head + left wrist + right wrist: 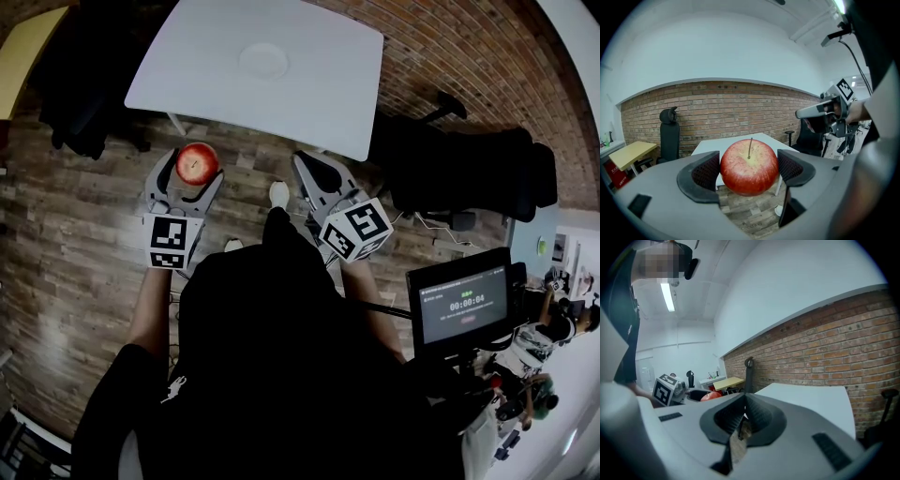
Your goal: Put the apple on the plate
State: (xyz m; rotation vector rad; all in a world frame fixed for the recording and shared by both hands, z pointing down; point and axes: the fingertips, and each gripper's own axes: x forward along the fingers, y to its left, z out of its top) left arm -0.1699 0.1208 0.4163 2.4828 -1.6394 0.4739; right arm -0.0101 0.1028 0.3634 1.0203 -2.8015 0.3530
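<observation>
My left claw [749,169] pinches the apple [749,164] between its pads, above the floor [75,234] near the worktop [187,66]; my right claw [742,417] is pressed together.

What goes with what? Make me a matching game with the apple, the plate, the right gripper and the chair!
Things:
1. apple
2. plate
3. right gripper
4. chair

States or places:
a. empty, on the white table
b. shut, with nothing in it
c. held between the jaws of the left gripper
d. black, beside the table

Right pairs: 1-c, 2-a, 3-b, 4-d.
</observation>
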